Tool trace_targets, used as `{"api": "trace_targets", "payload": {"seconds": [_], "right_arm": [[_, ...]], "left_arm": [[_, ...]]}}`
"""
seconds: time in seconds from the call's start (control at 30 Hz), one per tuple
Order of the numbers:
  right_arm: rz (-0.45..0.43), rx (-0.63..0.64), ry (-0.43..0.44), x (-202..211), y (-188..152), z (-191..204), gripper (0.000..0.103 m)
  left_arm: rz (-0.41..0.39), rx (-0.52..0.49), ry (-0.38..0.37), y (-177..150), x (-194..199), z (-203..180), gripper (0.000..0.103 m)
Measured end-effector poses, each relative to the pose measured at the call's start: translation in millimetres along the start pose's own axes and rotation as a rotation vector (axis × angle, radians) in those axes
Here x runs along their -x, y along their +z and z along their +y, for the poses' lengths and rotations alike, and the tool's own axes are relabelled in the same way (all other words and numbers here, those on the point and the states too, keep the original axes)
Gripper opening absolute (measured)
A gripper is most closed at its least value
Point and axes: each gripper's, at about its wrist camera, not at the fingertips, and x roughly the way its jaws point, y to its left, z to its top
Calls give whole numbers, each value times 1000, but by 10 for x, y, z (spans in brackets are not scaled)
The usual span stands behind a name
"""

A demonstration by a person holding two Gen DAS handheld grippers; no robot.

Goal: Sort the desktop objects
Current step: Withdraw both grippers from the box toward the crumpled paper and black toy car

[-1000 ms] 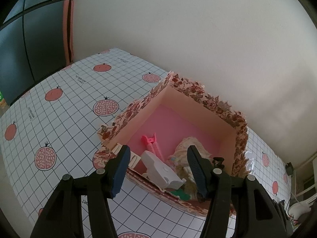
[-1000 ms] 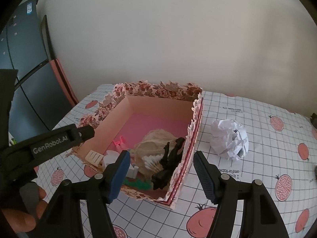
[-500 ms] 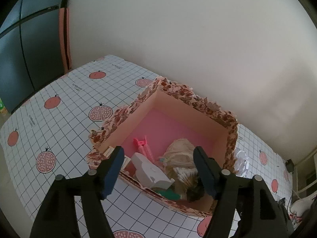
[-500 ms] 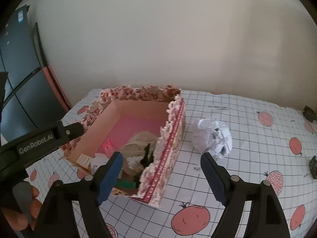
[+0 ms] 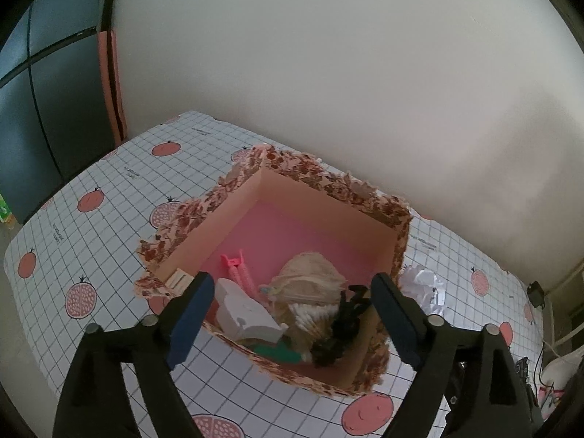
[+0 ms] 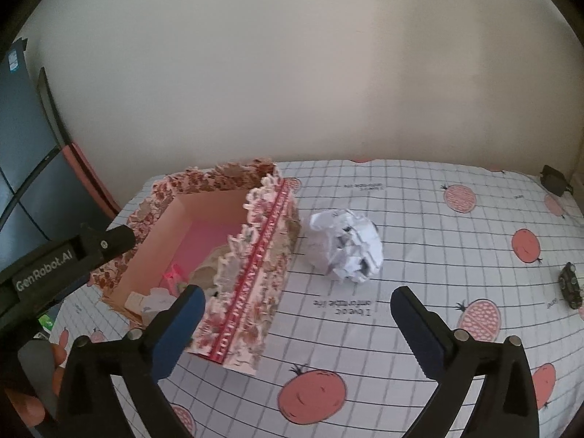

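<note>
**Box and paper ball on the fruit cloth**

White cloth with a grid and red fruit pictures covers the tabletop (image 6: 419, 219), and a plain pale wall stands behind it.

Closest in the left view are the left tongs (image 5: 288, 314). They are spread wide and hold nothing. They hang over the near edge of the flowery box (image 5: 204, 211).

Inside the box the floor is pink. Nearest lies a white plastic thing (image 5: 244, 314), with a green thing (image 5: 277, 352) just beside it and a black clip (image 5: 343, 325) to the right of both. A bit farther in are a pink hair clip (image 5: 237, 268) and a tan cloth bundle (image 5: 310, 277). A small tan wooden piece (image 5: 179, 279) sits by the left wall of the box.

Closest in the right view are the right tongs (image 6: 295, 325). They are spread wide too and hold nothing. They hang over bare cloth, with the box to their left.

A little farther off sits a crumpled paper ball (image 6: 346, 244). It is on the tabletop, just beside the right wall of the box, outside it.

At the right side lies a small black thing (image 6: 570, 284), too small to tell what it is. Another dark thing (image 6: 554, 179) sits at the far right corner.
</note>
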Motion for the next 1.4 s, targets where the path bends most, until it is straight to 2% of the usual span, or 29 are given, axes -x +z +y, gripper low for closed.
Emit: {"api": "trace_targets", "payload": {"seconds": [0.4,0.83,1.17,1.4], "right_arm": [[-2,-64,-58,189,52,-590,103],[-28,-190,-186,416,55,-1534,103],[-25,-257,-251,481,18,-1988,103],[-11,-271,-292,496,31,-2176,103]], "left_arm": [[2,-52,-42,-100,42,-522,89],[5,-156,-155,-214,0,-1231,89],[30,-228,-197,-323,-175,-1624,89],[96,-282,-180,-442,-475,-1817,89]]}}
